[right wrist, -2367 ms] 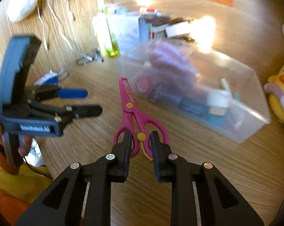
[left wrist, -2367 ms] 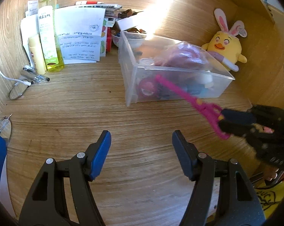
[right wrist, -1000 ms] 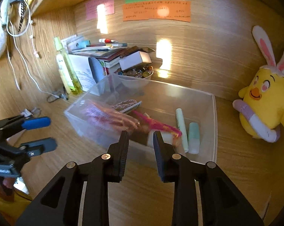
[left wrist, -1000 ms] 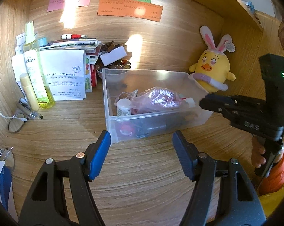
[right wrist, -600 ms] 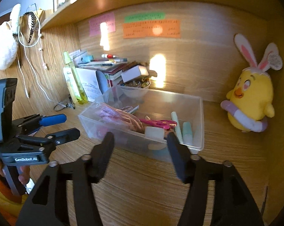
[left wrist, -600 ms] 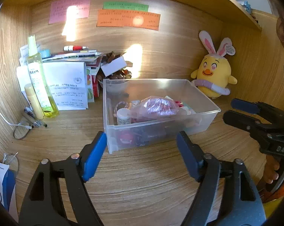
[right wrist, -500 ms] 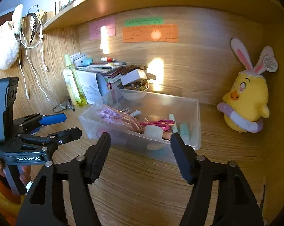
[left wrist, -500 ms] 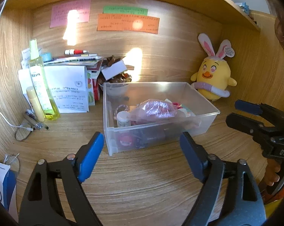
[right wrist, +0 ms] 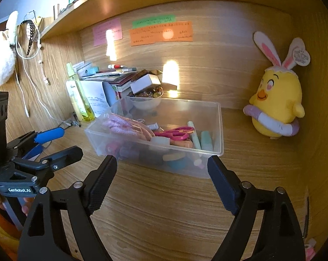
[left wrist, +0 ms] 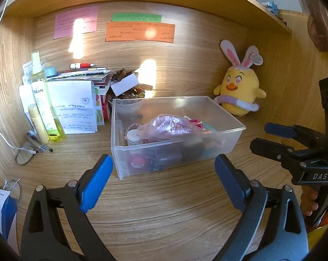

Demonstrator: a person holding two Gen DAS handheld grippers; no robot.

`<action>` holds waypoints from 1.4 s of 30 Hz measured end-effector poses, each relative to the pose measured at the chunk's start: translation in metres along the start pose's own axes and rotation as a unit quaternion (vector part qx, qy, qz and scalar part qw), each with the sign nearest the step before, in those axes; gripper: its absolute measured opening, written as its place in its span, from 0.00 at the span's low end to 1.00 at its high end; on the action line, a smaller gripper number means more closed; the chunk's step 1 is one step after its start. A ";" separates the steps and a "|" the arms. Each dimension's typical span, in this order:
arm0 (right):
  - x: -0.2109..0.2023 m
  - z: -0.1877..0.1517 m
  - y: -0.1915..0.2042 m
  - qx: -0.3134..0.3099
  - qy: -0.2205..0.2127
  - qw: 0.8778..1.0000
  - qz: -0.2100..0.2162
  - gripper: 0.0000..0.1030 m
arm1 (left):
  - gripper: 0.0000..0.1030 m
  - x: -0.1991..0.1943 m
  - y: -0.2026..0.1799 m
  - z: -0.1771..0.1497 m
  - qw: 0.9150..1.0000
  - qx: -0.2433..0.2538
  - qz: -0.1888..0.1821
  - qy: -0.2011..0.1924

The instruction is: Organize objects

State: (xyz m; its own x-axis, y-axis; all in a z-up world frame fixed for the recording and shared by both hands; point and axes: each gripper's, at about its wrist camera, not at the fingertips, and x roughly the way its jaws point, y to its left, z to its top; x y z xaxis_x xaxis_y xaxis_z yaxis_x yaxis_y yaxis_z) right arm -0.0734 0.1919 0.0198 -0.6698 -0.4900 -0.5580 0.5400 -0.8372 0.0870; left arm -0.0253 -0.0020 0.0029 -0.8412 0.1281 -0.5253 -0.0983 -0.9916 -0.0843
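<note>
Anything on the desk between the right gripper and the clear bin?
Nothing visible: only bare desk lies between the open, empty right gripper and the clear bin's near wall.

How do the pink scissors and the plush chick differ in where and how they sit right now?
The pink scissors lie flat inside the clear plastic bin, on top of other items; the plush chick stands upright outside the bin, on the desk by the back wall. The scissors are thin, hard and pink; the chick is bulky, soft and yellow with bunny ears. Neither hand-held gripper touches either one.
</note>
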 end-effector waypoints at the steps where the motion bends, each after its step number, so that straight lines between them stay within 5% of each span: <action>1: 0.000 0.000 0.000 0.001 0.000 1.000 0.001 0.81 | 0.93 0.000 -0.001 0.000 1.000 0.001 -0.001 0.000; 42: 0.004 -0.002 -0.004 0.011 0.008 1.000 0.003 0.81 | 0.93 0.001 0.001 -0.003 1.000 -0.017 -0.007 -0.008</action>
State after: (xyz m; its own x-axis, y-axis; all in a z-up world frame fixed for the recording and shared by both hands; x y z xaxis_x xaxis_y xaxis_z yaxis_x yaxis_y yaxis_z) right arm -0.0771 0.1932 0.0158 -0.6583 -0.4907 -0.5708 0.5326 -0.8395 0.1074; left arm -0.0247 -0.0029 -0.0008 -0.8485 0.1421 -0.5098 -0.0926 -0.9883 -0.1213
